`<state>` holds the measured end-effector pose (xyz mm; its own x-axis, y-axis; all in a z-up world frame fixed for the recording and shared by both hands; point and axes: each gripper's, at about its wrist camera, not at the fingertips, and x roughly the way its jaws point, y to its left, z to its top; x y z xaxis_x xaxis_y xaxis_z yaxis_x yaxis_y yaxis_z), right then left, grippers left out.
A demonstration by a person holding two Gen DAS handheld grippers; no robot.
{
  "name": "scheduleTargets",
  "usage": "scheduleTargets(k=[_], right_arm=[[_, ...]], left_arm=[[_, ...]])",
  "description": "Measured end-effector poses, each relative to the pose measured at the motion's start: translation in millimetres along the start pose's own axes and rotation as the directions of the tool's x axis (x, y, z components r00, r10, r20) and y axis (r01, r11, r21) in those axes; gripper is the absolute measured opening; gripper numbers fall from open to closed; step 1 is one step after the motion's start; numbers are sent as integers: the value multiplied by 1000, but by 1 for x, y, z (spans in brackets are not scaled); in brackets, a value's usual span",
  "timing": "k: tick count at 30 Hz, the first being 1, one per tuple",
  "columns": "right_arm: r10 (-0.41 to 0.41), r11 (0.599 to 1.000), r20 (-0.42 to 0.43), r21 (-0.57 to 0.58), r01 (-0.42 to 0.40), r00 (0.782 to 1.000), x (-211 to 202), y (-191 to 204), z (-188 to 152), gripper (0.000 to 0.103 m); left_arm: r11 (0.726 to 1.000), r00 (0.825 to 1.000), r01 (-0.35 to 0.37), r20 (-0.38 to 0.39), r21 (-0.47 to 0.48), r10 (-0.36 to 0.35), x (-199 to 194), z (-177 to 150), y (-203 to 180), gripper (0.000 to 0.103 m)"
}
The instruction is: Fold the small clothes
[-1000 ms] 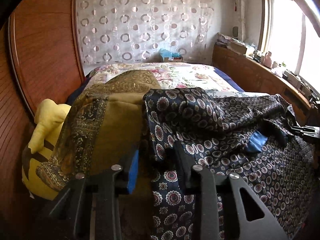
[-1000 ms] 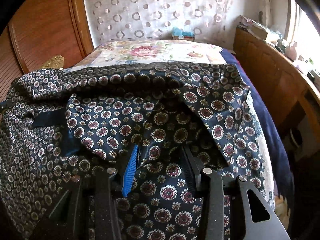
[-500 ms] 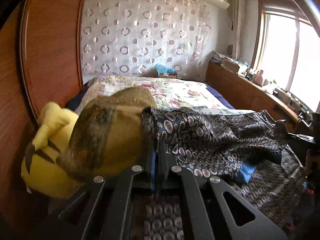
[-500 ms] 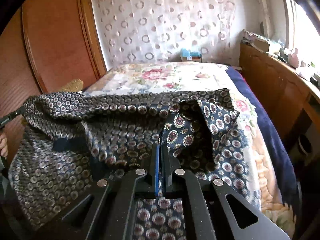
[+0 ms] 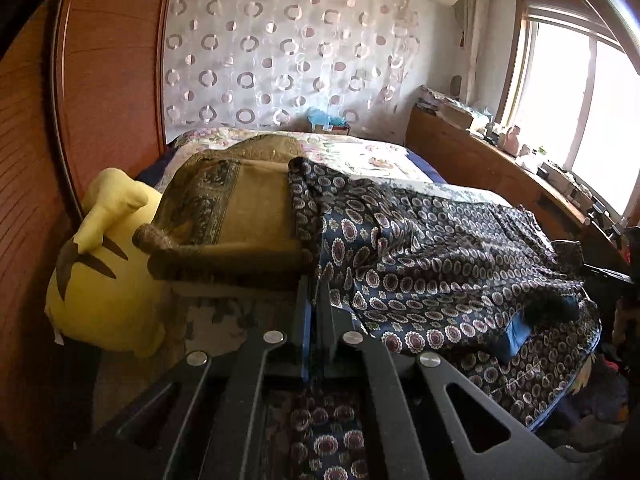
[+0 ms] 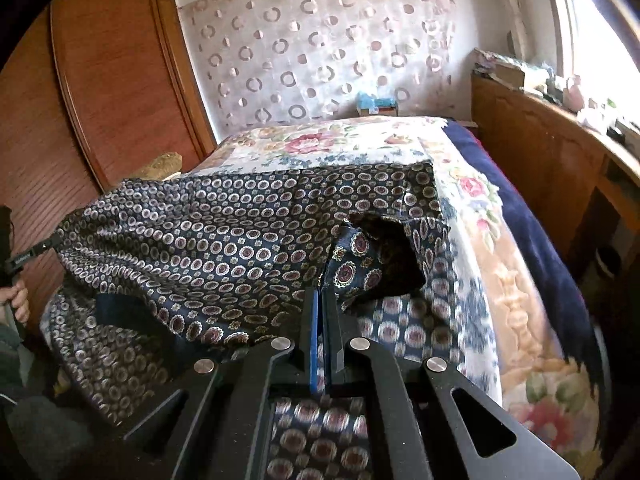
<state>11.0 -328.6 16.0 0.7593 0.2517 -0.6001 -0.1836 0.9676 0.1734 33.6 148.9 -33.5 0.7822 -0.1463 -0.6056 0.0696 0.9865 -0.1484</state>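
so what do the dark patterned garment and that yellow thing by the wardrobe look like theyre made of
The patterned garment looks like thin woven fabric, perhaps silky: it falls in fine soft creases with a slight sheen. The yellow toy looks like plush over stuffing: matte, rounded, dented by the cushion on it.

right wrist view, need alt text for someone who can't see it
The right claw is shut on a navy patterned garment, holding its edge lifted above a floral bedspread. A wooden wardrobe stands at left, and a curtain with ring patterns hangs behind the bed.
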Motion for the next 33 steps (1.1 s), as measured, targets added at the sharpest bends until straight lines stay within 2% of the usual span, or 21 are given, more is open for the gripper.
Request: scheduleTargets(k=[2,4,5,6,8,15,18,20,23,24,25,26,27,28,30,33], right_arm=[[-25,1000,-20,-12,25,999,1,3,-1,2],[-49,999,-42,-21,48,998,1,6,0,8],[-54,998,-45,-22,53,998,-1,6,4,21],[-64,998,-39,-25,63,997,-3,6,5,40],[-83,996,-19,-26,83,996,-8,6,14,51],[-144,989,36,-18,145,989,-17,-3,27,51],[-196,980,15,-13,196,980,0,-15,30,51],[-199,980,-18,5,199,980,13,-19,28,51],[-190,981,-75,23,192,979,32,-28,26,50],[-184,982,-91,19,187,979,36,-28,25,42],[-179,983,-106,15,181,978,41,-28,24,38],[-170,985,-115,10,172,979,44,-26,24,29],[-155,988,-118,8,157,981,46,-25,23,13],[-139,990,-119,4,140,983,46,-23,23,7],[-118,993,-106,-6,118,987,42,-18,25,2],[-97,995,-63,-3,97,993,29,-14,29,1]], left_arm=[[1000,1000,2,-9,0,-2,2,-1,0,2],[1000,1000,-1,-17,1,1,5,-5,-1,2],[1000,1000,-1,-20,1,1,6,-6,-1,2],[1000,1000,0,-22,-1,0,7,-7,-1,2],[1000,1000,2,-27,-6,-2,11,-8,-2,2],[1000,999,9,-47,-14,-10,17,-18,-3,2],[1000,998,11,-56,-15,-12,20,-19,-4,2],[1000,998,8,-63,-16,-9,22,-21,-3,2],[1000,997,10,-74,-17,-11,26,-22,-3,3],[1000,997,15,-74,-17,-16,26,-22,-4,3],[999,997,28,-72,-16,-29,25,-22,-4,3],[999,996,50,-71,-12,-51,24,-22,-6,3],[998,995,66,-73,-13,-67,22,-22,-7,2],[997,994,79,-71,-18,-80,19,-20,-8,2],[995,994,96,-52,-7,-96,11,-16,-12,2],[995,995,100,-23,6,-100,-5,-9,-18,2]])
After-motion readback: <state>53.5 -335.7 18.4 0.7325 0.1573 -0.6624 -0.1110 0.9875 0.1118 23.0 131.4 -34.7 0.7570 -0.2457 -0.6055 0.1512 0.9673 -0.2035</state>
